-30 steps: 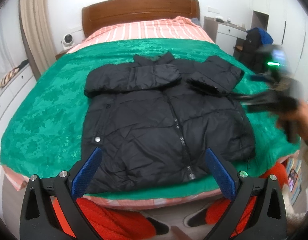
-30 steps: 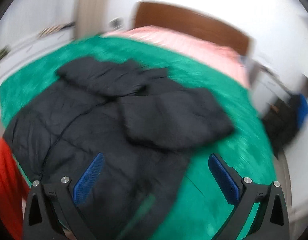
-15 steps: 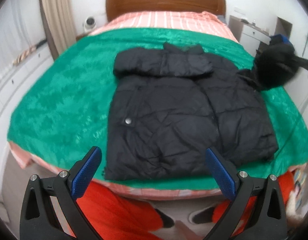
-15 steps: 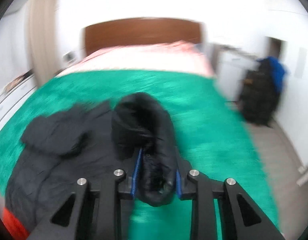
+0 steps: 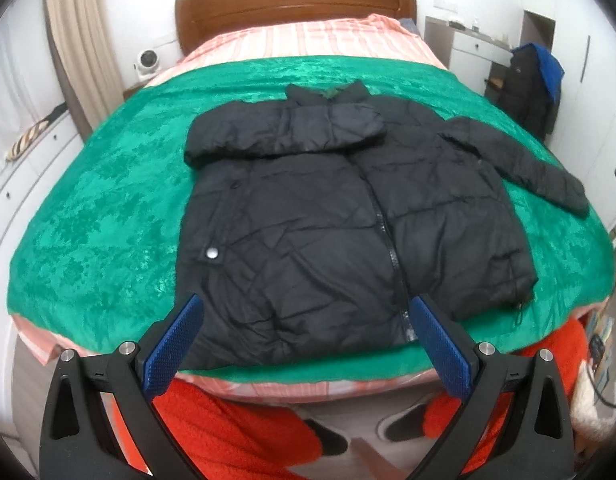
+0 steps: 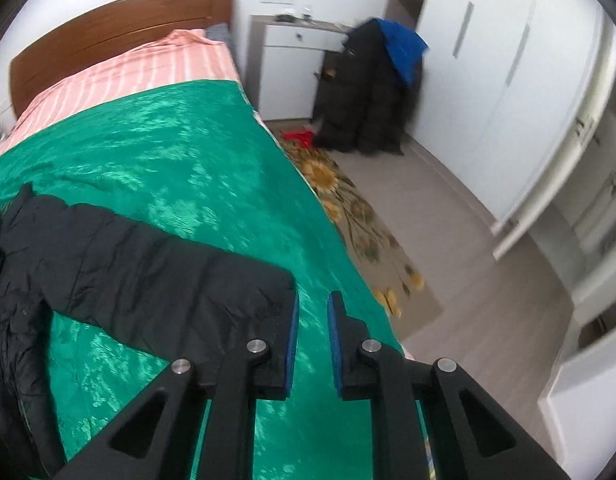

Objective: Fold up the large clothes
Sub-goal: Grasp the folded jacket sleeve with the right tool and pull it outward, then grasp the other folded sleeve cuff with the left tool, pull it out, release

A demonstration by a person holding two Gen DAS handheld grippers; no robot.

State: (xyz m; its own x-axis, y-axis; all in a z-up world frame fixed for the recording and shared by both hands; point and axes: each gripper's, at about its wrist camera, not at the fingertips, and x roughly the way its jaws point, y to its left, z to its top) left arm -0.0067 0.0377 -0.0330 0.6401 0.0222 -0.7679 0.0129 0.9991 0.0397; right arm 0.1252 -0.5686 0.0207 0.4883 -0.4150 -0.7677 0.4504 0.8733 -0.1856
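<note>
One black jacket (image 5: 348, 224) flat on the green blanket (image 5: 99, 208), zipper up, one sleeve (image 6: 155, 276) stretched toward the blanket's side edge, left gripper (image 5: 305, 344) wide apart above the hem, right gripper (image 6: 311, 330) narrow, opening, empty, just beside the cuff.

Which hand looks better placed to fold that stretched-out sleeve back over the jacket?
Right, probably. The right gripper sits beside the sleeve cuff, jaws opening, nothing between them. The left gripper hangs open at the hem.
</note>
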